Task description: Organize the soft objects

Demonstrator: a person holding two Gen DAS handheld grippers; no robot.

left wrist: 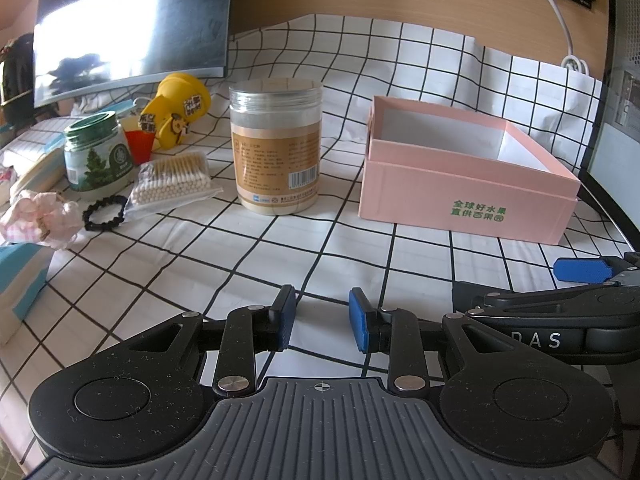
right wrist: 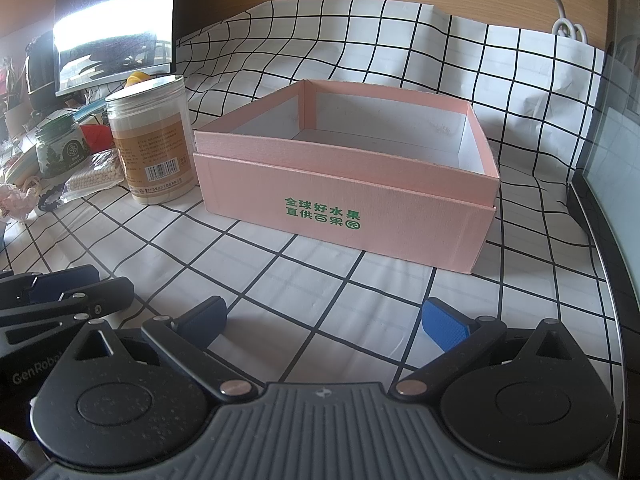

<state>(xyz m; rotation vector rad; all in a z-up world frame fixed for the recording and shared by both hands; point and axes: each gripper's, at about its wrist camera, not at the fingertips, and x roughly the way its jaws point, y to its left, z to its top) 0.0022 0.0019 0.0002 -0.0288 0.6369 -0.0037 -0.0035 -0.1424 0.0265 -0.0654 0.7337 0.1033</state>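
Covering the desk was a white cloth with a black grid (left wrist: 280, 240), and a dark monitor (left wrist: 132, 24) stood at the desk's back left corner. The pink box (right wrist: 344, 216), printed with green characters on its front wall, sat open and empty toward the right edge of the desk, and its white inside showed bare.

The right gripper (right wrist: 324, 322) hovered over the front of the desk, just before the box, with its jaws spread wide and only cloth between them; they touched nothing. The left gripper (left wrist: 322, 322) hung beside it, near the front edge, its blue pads parted by a moderate gap, empty and clear of every object.

A tall clear jar (left wrist: 276, 148) with a tan label stood mid-desk, just left of the box. The other items were clustered toward the left edge of the desk. A yellow toy (left wrist: 180, 108) lay behind a green-lidded jar (left wrist: 96, 156). A clear packet of cotton swabs (left wrist: 172, 184) rested in front of them. A crumpled pink-and-white cloth (left wrist: 40, 216) lay nearest the left edge, and a black hair tie (left wrist: 104, 214) sat between it and the swabs.
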